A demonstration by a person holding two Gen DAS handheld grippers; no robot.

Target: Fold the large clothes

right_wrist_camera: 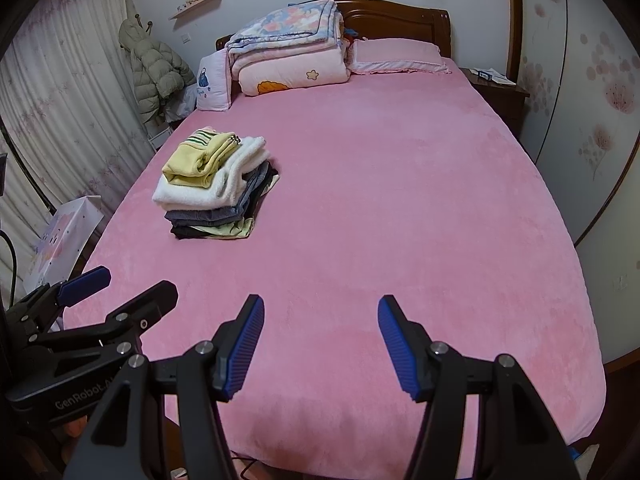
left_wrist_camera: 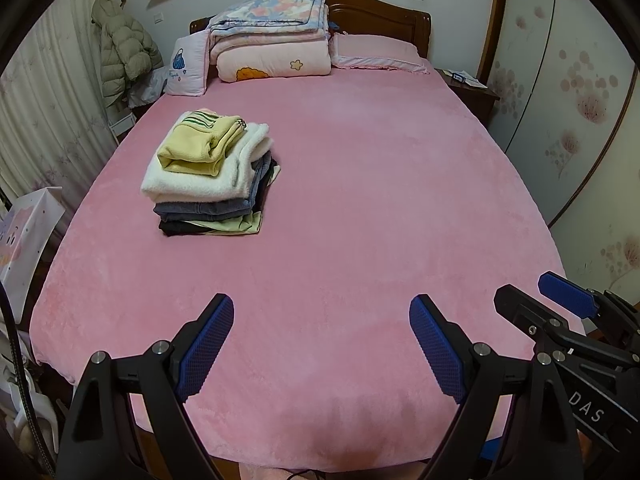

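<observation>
Pink-covered bed [left_wrist_camera: 360, 200] w/ wooden headboard [left_wrist_camera: 380, 12], curtains [left_wrist_camera: 40, 120] left, floral wardrobe [left_wrist_camera: 580, 100] right.

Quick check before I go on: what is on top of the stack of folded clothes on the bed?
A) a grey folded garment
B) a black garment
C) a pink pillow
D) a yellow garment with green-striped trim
D: the yellow garment with green-striped trim lies on top of the stack, resting on a white fleecy piece, with grey and black layers beneath, all on the pink bed.
</observation>
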